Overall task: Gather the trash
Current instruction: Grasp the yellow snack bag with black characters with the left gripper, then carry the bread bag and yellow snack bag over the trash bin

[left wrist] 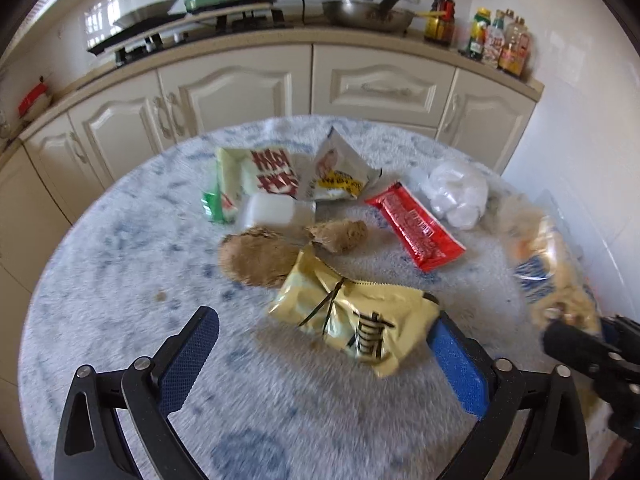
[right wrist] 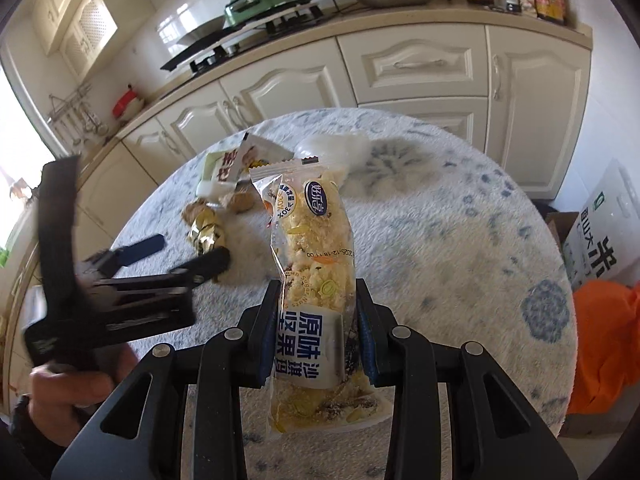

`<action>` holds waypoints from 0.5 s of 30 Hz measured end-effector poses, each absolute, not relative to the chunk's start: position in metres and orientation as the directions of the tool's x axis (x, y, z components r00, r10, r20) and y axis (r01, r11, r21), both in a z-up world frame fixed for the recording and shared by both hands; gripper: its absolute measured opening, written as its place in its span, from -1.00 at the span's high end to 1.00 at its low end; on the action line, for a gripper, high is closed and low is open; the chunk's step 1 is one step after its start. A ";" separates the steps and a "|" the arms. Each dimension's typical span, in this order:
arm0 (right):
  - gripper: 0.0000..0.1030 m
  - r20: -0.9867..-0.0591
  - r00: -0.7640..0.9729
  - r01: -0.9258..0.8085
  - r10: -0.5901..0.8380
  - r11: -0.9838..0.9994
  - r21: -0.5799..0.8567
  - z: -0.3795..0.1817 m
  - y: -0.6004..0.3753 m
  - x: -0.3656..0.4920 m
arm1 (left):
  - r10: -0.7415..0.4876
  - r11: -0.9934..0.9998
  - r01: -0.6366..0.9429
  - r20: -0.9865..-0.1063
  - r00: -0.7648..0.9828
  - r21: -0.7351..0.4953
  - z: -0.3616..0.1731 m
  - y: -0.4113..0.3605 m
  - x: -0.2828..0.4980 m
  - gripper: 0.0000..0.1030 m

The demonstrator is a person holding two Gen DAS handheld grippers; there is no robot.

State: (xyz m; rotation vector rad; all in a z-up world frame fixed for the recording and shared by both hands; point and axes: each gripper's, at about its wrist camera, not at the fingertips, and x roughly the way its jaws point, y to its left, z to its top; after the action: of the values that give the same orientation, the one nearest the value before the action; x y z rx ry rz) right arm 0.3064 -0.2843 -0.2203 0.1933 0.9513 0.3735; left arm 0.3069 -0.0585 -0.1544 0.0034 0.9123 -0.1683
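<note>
Two grippers share the work: the right gripper (right wrist: 318, 334) clamps a snack packet (right wrist: 310, 276) for disposal, while the left gripper (left wrist: 326, 354) spreads wide around a gold wrapper (left wrist: 356, 320).

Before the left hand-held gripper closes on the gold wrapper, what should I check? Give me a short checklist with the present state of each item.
1. Left hand-held gripper open wide enough: ok.
2. Gold wrapper between its fingers: not ok; it lies against the right finger only, off centre.
3. Brown lump apart from the gold wrapper: not ok; the wrapper overlaps it.
4. Right hand-held gripper holds the clear snack packet firmly: ok; both fingers press its sides.
5. The two grippers apart from each other: ok; a gap shows in the right wrist view.
6. Trash bin in reach: cannot tell; none is in view.
</note>
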 end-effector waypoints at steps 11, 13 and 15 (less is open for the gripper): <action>0.34 -0.749 0.546 -0.206 0.376 0.927 0.315 -0.211 -0.292 0.289 | -0.273 0.962 0.196 -0.750 0.602 -0.192 -0.161 -0.037 0.298 -0.18; 0.34 -0.747 0.553 -0.203 0.369 0.929 0.309 -0.207 -0.293 0.283 | -0.275 0.961 0.198 -0.745 0.608 -0.192 -0.160 -0.033 0.291 -0.18; 0.34 -0.742 0.562 -0.200 0.364 0.931 0.305 -0.202 -0.294 0.278 | -0.279 0.960 0.199 -0.736 0.616 -0.196 -0.153 -0.030 0.279 -0.18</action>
State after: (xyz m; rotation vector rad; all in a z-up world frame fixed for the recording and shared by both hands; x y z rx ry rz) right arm 0.2778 -0.2936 -0.2023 0.1943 0.9161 0.3349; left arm 0.2788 -0.0301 -0.1528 -0.0982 0.8641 -0.2757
